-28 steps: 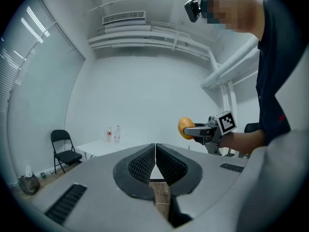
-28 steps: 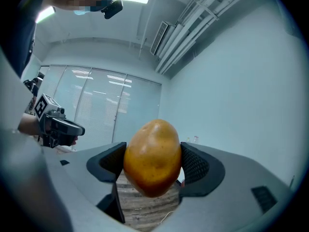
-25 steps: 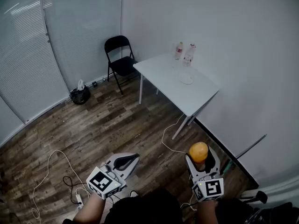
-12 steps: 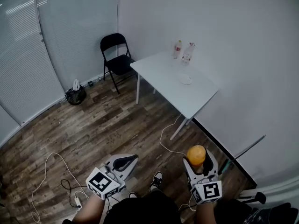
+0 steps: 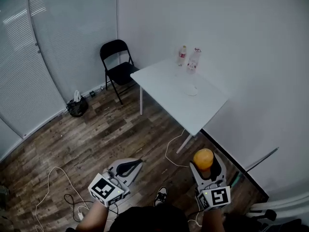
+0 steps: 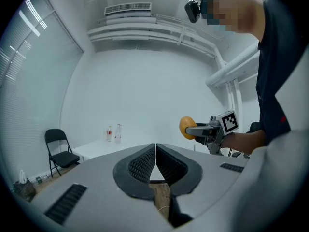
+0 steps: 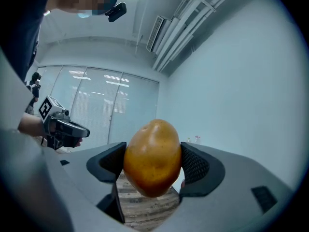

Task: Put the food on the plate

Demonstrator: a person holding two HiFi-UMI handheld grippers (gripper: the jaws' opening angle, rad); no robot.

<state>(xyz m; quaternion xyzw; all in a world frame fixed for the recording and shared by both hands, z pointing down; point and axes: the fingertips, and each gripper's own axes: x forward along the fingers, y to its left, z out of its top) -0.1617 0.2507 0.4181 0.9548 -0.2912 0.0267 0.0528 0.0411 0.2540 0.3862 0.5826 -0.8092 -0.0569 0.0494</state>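
Low right in the head view, jaws of the right gripper [image 5: 206, 164] pinch the orange fruit [image 7: 152, 157] mid-body; it seems firm, smooth and likely slippery. The left gripper [image 6: 155, 151] has its jaws pressed together.

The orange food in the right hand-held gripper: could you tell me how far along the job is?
Done: the orange food is gripped in the right hand-held gripper. In hand: held over the floor, short of the table. Left: setting it on the plate. The left hand-held gripper is shut, empty.
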